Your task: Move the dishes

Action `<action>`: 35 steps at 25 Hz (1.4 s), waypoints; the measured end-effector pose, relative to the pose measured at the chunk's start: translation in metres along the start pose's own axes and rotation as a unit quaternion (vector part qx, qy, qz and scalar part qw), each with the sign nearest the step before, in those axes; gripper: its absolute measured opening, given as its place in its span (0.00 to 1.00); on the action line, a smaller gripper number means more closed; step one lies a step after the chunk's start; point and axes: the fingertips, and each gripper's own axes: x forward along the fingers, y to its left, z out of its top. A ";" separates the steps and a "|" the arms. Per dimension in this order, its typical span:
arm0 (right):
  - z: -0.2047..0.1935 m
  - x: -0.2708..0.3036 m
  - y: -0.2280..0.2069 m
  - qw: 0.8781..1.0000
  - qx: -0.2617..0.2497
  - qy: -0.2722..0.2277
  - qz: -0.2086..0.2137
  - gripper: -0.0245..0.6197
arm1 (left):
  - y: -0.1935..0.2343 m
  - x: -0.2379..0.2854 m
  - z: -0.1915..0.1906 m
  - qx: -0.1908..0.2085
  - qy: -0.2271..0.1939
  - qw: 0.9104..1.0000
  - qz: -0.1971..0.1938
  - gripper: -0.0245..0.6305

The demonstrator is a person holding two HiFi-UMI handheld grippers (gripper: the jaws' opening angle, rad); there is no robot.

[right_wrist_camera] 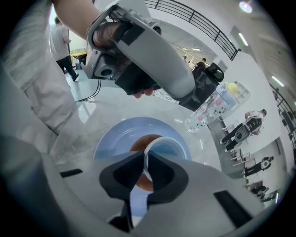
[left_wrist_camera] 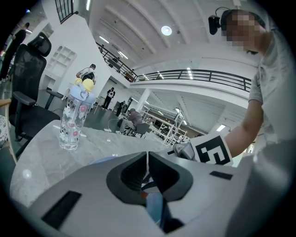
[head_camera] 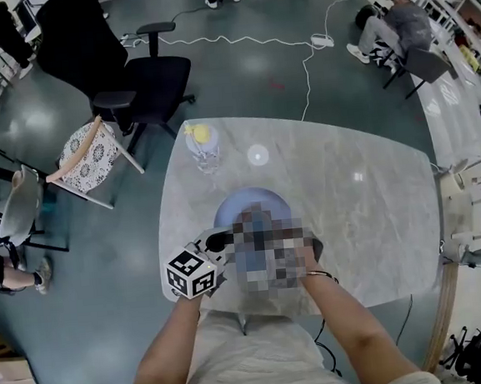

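A pale blue plate (head_camera: 229, 209) lies near the front of the grey marble table (head_camera: 359, 210). In the right gripper view a cup (right_wrist_camera: 164, 148), brown outside and light blue inside, sits over the middle of the plate (right_wrist_camera: 115, 139). My right gripper (right_wrist_camera: 145, 166) is shut on its white rim. I cannot tell whether the cup rests on the plate. My left gripper (head_camera: 221, 240) reaches level to the plate's near-left edge, with its jaws closed. Only a thin pale sliver shows in my left gripper (left_wrist_camera: 147, 169). A mosaic patch hides the right gripper in the head view.
A clear water bottle (head_camera: 203, 148) with a yellow cap stands behind the plate. A black office chair (head_camera: 129, 71) and a white patterned chair (head_camera: 87, 154) stand left of the table. A white cable (head_camera: 305, 64) runs over the floor beyond it.
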 end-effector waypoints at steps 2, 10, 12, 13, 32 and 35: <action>0.000 -0.001 0.000 1.000 0.000 -0.001 0.000 0.11 | -0.001 0.000 0.001 0.000 0.000 1.000 0.000 0.07; 0.003 -0.002 0.002 1.000 0.023 -0.013 0.002 0.15 | -0.002 -0.004 0.001 0.000 -0.002 1.000 0.001 0.07; 0.003 -0.002 0.003 0.999 0.031 -0.016 0.004 0.18 | -0.002 -0.005 0.001 0.001 -0.003 1.000 0.002 0.07; 0.004 -0.003 0.003 0.999 0.035 -0.018 0.004 0.18 | -0.003 -0.005 0.001 0.001 -0.003 1.000 0.002 0.07; 0.020 -0.089 -0.041 0.908 0.331 -0.248 -0.065 0.20 | -0.025 -0.003 0.028 0.018 -0.031 0.999 -0.005 0.07; 0.022 -0.116 -0.050 0.875 0.368 -0.304 -0.083 0.18 | -0.037 -0.003 0.040 0.031 -0.046 0.998 -0.010 0.07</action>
